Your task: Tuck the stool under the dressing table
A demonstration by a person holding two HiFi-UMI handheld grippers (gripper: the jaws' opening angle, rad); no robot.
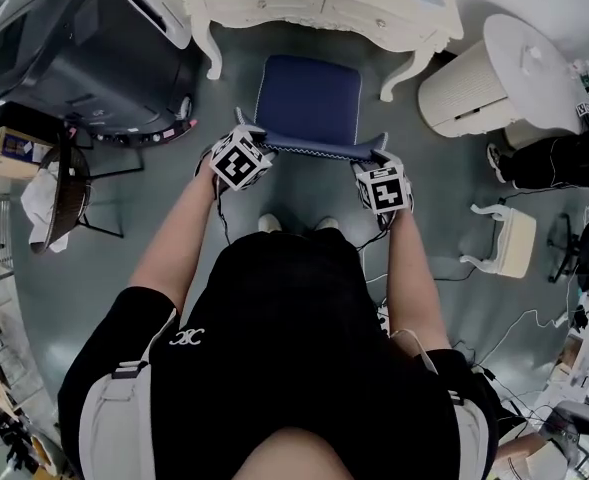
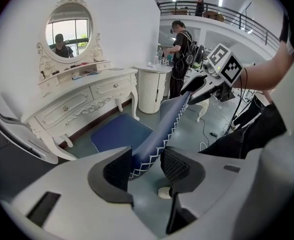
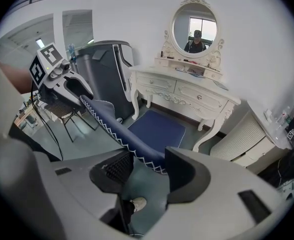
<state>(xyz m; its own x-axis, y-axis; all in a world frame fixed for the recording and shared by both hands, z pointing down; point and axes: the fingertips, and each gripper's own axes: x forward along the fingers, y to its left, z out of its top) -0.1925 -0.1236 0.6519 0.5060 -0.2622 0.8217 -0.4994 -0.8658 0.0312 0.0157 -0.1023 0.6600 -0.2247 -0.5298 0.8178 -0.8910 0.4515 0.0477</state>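
Between the jaws of the left gripper point(image 2: 147, 166) sat the near edge of the blue-seated stool point(image 1: 309, 98), both pads point(image 2: 118, 170) pressed on it. Ahead of that claw, the seat's far end lay between the front legs of the white dressing table point(image 1: 304, 3). The right gripper point(image 3: 149, 166) stood wide astride the same edge, one pad clear of it. Ahead and right of this claw stood a white ribbed bin point(image 1: 454, 98), its lid point(image 1: 524, 53) shut, contents hidden
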